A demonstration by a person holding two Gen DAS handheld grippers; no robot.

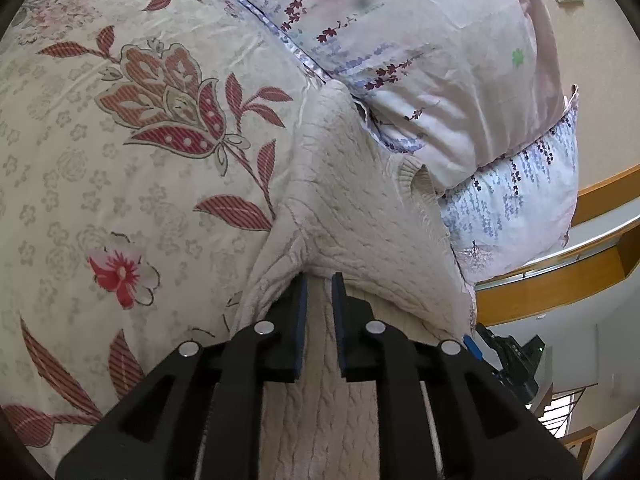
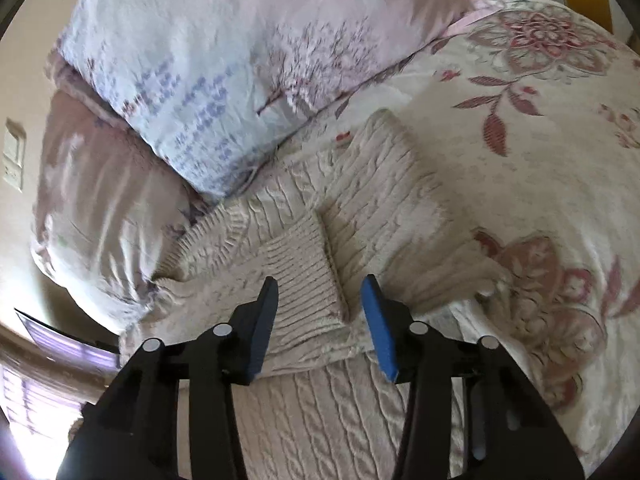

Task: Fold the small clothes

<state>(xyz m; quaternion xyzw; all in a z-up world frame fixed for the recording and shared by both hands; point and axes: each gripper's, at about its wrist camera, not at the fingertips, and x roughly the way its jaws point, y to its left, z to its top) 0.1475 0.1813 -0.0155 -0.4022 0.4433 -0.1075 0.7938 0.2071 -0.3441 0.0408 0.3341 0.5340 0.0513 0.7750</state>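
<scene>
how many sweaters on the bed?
1: a cream cable-knit sweater lies on the floral bedspread beside the pillows, one sleeve folded across it. More could be hidden outside both views.

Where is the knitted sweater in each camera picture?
Left wrist: the sweater runs from bottom middle up to the centre, pinched by the left gripper.
Right wrist: the sweater fills the lower middle, under the open right gripper.
Shared landmark: the pillow beside it.
</scene>
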